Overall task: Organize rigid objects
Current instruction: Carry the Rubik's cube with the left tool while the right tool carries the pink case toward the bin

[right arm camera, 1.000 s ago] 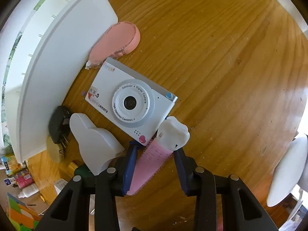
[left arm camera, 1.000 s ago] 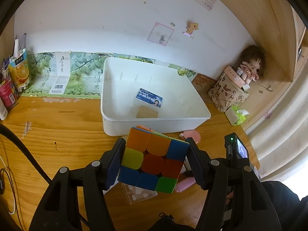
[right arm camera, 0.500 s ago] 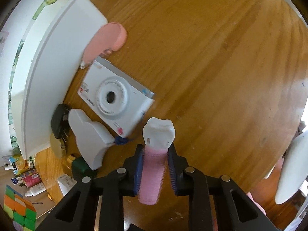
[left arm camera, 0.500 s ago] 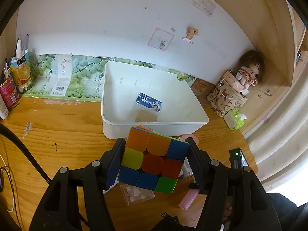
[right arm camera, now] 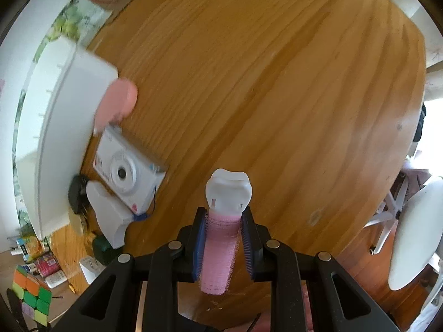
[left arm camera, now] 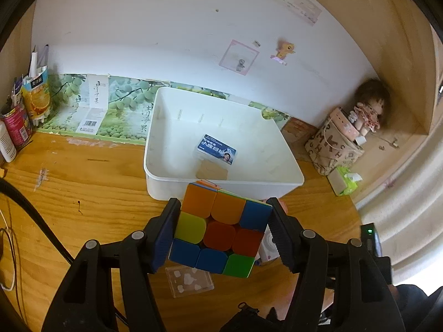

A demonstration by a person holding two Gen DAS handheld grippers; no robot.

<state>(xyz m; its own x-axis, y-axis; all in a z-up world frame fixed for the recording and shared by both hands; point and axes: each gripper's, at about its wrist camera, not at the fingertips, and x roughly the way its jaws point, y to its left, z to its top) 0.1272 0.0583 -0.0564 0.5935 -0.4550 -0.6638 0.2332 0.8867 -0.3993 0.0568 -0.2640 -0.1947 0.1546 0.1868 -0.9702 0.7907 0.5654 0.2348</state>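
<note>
Holding steady on both sides, I note my left tool [left arm camera: 223, 231] clamped on a puzzle cube [left arm camera: 218, 229], its two fingers pressed against opposite faces, the cube raised above the tabletop [left arm camera: 83, 193]. Ahead of the cube sits the white bin [left arm camera: 221, 185], its near wall just beyond the cube's top edge. Inside the bin lie a small blue-labelled box [left arm camera: 218, 150] and a brown card [left arm camera: 211, 170]; the rest of its floor is bare. Below the cube a clear plastic case [left arm camera: 189, 280] lies flat on the wood.

My right tool [right arm camera: 223, 244] is closed on a pink roller [right arm camera: 218, 251] with a white tooth-shaped cap [right arm camera: 229, 192] projecting past the fingertips, held above the tabletop. To its left, well apart from the roller, a white toy camera [right arm camera: 128, 173] lies face up beside the bin's outer wall [right arm camera: 69, 127]. A pink oval item [right arm camera: 117, 102] rests against that wall past the camera, and a white heart-shaped piece [right arm camera: 106, 215] sits just beside the camera's near end. Open wood extends ahead and to the right of the roller as far as the tabletop's curved edge.
</note>
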